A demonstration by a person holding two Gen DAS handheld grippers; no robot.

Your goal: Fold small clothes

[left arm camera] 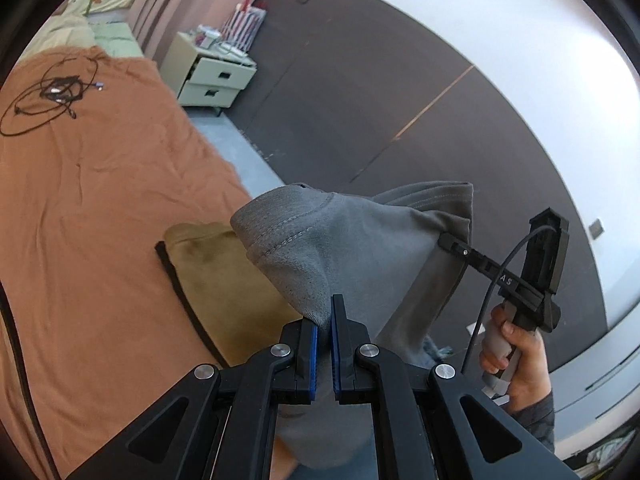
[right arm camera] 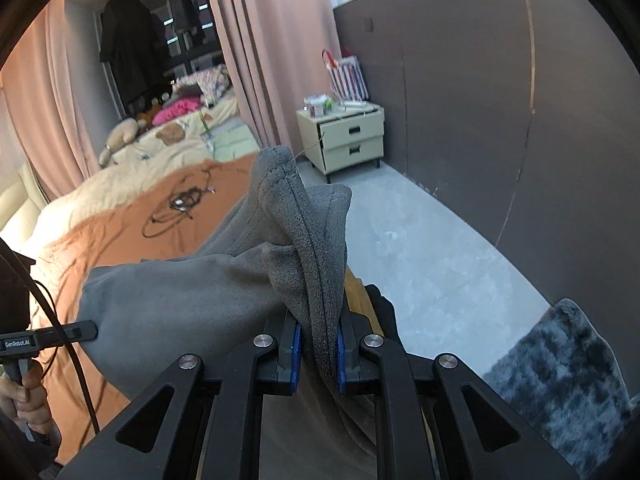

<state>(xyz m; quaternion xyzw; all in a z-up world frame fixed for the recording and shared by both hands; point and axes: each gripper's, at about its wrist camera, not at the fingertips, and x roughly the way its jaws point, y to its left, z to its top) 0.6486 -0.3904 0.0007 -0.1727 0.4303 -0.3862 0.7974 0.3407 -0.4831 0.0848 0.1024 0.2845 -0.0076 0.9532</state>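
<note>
While both tools pinch it, the grey fleece garment with stitched hems (left arm camera: 360, 240) hangs stretched in the air between them, above the near edge of the bed with the rust-orange sheet (left arm camera: 100, 208). The left tool (left arm camera: 325, 320) has its blue-padded jaws pressed together on a fold of the grey cloth; the right tool (right arm camera: 319, 344) has its jaws clamped on a thick, ribbed, double-stitched seam that rises in a peak above them. In the left wrist view the right tool's tip (left arm camera: 452, 245) is seen gripping the far corner of the same garment, carried by a hand (left arm camera: 516, 360) around a pale grip. In the right wrist view the left tool's tip (right arm camera: 80, 330) meets the cloth's left edge, with another hand (right arm camera: 28, 404) below it. The fabric is soft, matt and mid-grey, with a napped inner face and a smoother outer face.

Counted: one grey garment; two tools; two hands; one olive-tan folded garment with dark trim (left arm camera: 224, 280) lying on the bed under the grey one; one coil of black cable (left arm camera: 52, 92) farther up the sheet; one cream two-drawer nightstand (right arm camera: 346, 136) by the dark wall; one dark blue-grey shaggy textile (right arm camera: 560, 368) at the right edge.
</note>
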